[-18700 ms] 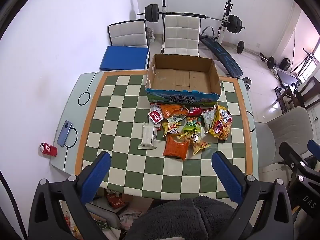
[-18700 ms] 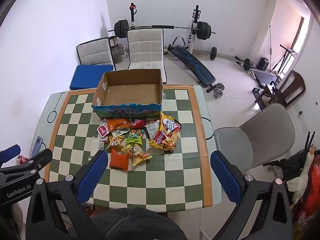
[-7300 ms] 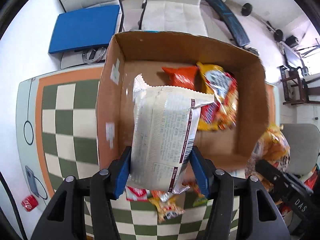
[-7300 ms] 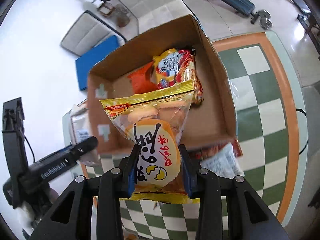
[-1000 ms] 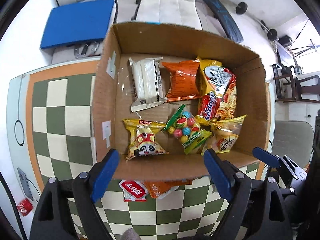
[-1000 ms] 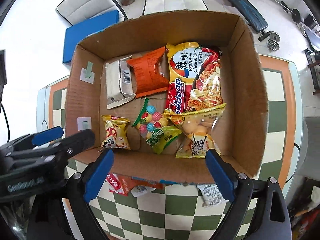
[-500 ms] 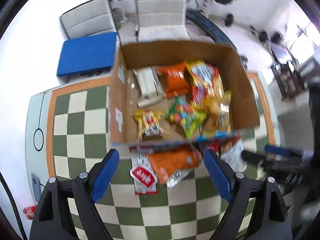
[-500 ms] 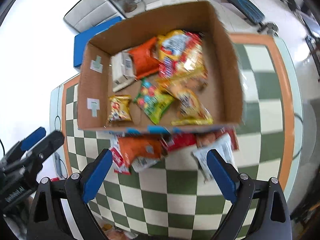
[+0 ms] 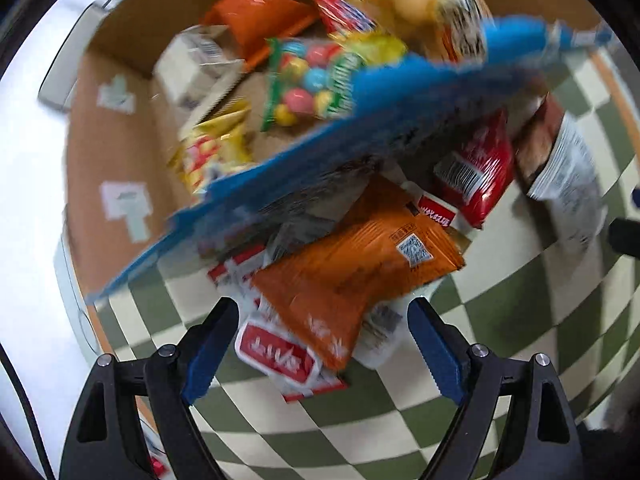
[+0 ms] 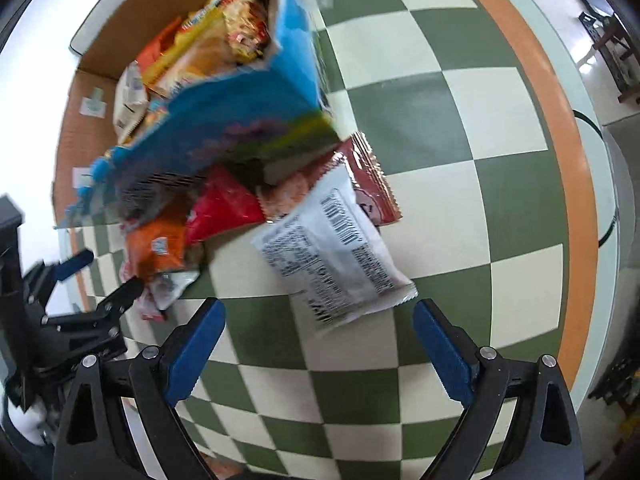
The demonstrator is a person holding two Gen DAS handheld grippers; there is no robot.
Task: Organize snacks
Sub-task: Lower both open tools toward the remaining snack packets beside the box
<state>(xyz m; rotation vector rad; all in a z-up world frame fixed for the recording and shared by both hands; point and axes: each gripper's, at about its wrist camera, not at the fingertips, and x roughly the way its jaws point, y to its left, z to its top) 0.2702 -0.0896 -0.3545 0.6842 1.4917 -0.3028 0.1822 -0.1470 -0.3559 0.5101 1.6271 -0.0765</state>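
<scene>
The cardboard box [image 9: 112, 128] with a blue front wall [image 10: 224, 120] holds several snack packets. In front of it on the checkered table lie an orange packet [image 9: 352, 276], a red-and-white packet [image 9: 280, 352], a red packet [image 9: 476, 172] and a white printed packet [image 10: 332, 248]. My left gripper [image 9: 320, 344] is open low over the orange packet, its blue fingers [image 9: 208, 344] either side of it. My right gripper [image 10: 316, 348] is open just in front of the white printed packet, and the left gripper [image 10: 96, 276] shows at its left edge.
The table's orange border and pale rim [image 10: 576, 184] curve along the right. Open checkered surface [image 10: 460, 128] lies right of the box and in front of the packets. The room's floor and furniture show beyond the table at top right.
Both grippers have dropped from above the box to close over the packets in front of it. The left one has rolled. Their jaws stay as wide as before.
</scene>
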